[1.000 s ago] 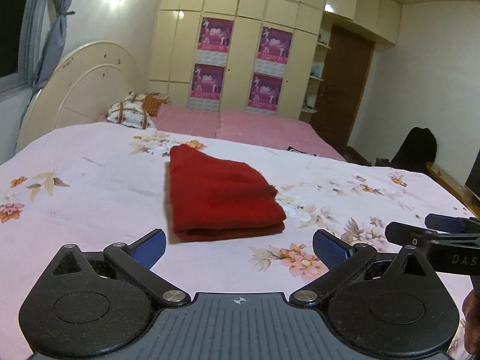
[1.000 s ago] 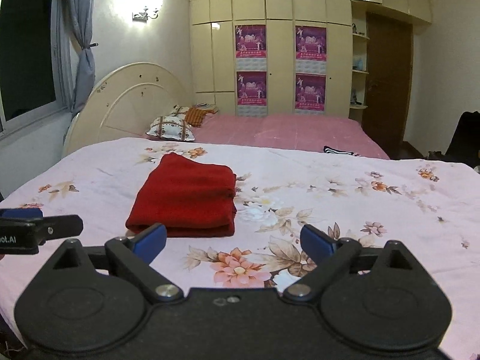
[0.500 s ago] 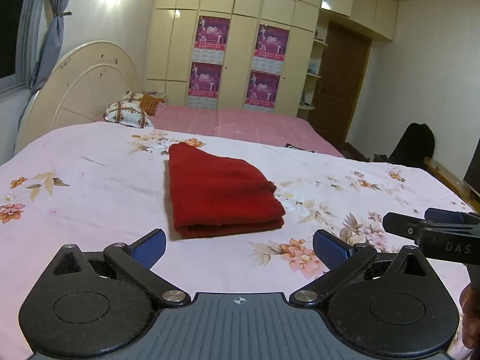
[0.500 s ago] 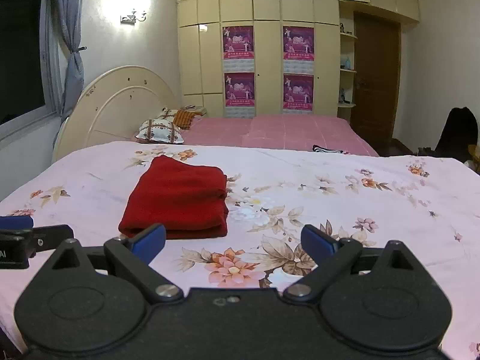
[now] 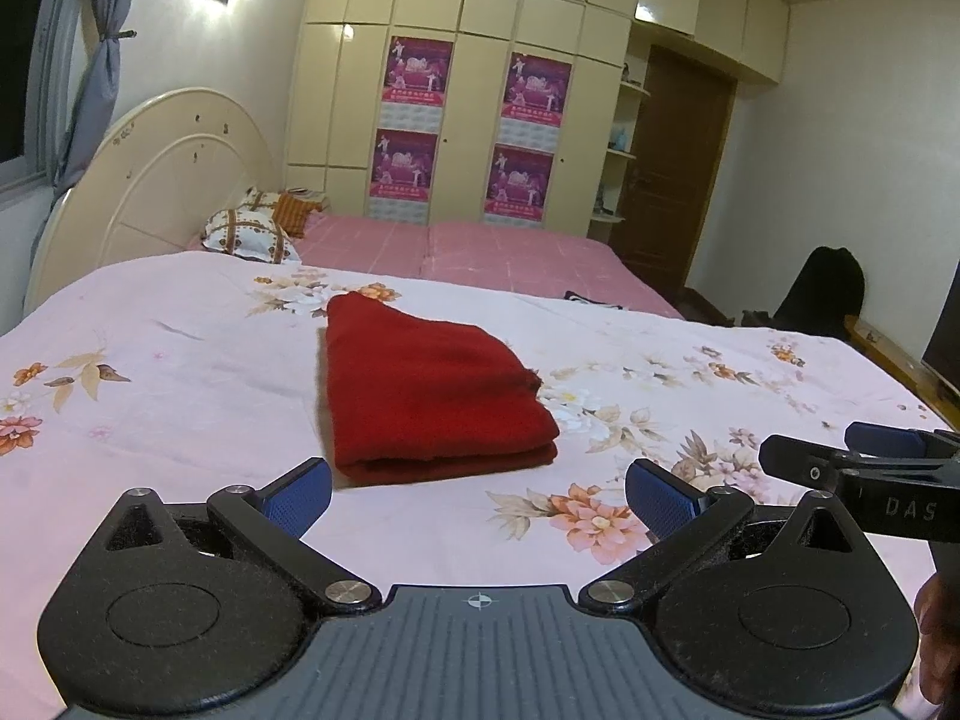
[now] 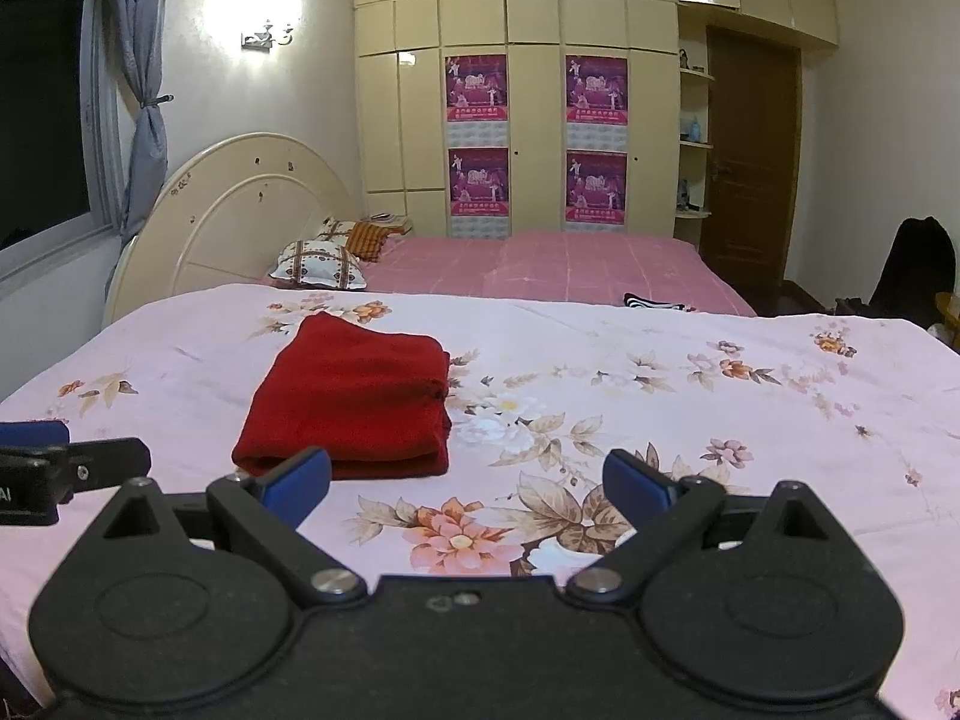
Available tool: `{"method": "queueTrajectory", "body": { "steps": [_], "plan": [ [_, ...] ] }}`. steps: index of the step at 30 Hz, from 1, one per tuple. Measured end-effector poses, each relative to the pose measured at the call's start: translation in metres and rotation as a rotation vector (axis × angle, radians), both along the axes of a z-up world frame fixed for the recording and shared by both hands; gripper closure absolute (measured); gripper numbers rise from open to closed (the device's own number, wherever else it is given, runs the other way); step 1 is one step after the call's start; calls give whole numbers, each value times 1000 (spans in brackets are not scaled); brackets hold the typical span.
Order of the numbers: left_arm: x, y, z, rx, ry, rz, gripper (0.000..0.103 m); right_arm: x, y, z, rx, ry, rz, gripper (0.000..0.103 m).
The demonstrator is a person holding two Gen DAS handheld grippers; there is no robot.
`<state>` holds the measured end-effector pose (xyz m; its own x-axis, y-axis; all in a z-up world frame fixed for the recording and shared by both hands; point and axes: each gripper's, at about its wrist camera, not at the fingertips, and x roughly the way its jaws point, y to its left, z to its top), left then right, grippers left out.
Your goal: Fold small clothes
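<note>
A red cloth (image 5: 432,396) lies folded into a thick rectangle on the floral pink bedspread (image 5: 180,396). It also shows in the right wrist view (image 6: 354,402). My left gripper (image 5: 480,495) is open and empty, held just short of the cloth's near edge. My right gripper (image 6: 468,483) is open and empty, a little to the right of the cloth's near edge. Each gripper's side shows in the other view: the right one (image 5: 864,468) and the left one (image 6: 66,468).
A patterned pillow (image 5: 246,234) and a pink sheet (image 5: 480,252) lie at the bed's far end by the cream headboard (image 5: 150,192). A wardrobe wall (image 5: 468,120) and brown door (image 5: 678,180) stand behind. A black bag (image 5: 822,294) sits at right.
Both grippers have drawn back slightly from the folded cloth and stay open. The cloth has not moved.
</note>
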<state>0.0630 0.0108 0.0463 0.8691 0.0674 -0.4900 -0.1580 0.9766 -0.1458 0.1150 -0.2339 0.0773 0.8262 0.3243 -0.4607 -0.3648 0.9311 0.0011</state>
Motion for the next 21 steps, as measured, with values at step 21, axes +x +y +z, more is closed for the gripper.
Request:
{"method": "queueTrajectory", "body": {
  "steps": [21],
  "plan": [
    [-4, 2, 2, 5, 3, -3, 0, -3, 1, 1, -5, -14, 14, 5]
  ]
}}
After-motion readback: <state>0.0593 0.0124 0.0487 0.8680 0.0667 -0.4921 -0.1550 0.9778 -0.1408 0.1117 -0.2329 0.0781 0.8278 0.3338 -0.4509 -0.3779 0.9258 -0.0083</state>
